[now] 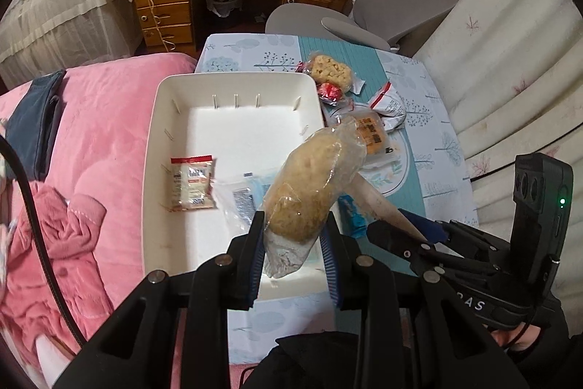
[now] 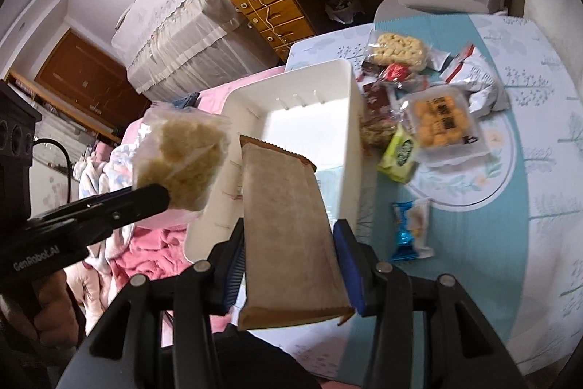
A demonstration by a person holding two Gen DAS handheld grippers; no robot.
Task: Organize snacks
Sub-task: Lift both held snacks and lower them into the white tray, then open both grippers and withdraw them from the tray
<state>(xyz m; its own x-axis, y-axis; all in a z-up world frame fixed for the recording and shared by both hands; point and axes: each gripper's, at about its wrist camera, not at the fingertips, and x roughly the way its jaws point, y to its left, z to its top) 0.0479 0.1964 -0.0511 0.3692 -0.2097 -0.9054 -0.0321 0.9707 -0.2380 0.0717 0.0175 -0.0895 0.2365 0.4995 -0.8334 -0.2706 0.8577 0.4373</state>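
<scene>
Print on the red-topped packet (image 1: 192, 183) is blurred; the blue-wrapped snack (image 1: 351, 212) sits half hidden.

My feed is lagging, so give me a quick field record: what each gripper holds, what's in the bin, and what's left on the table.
left gripper: jaws shut on clear-wrapped rice cake, held above the bin
right gripper: jaws shut on brown flat packet, at the bin's near edge
white bin: holds red-topped sachet and a clear packet
table: puffed rice bar, orange biscuit tray, green packet, blue-wrapped snack
</scene>
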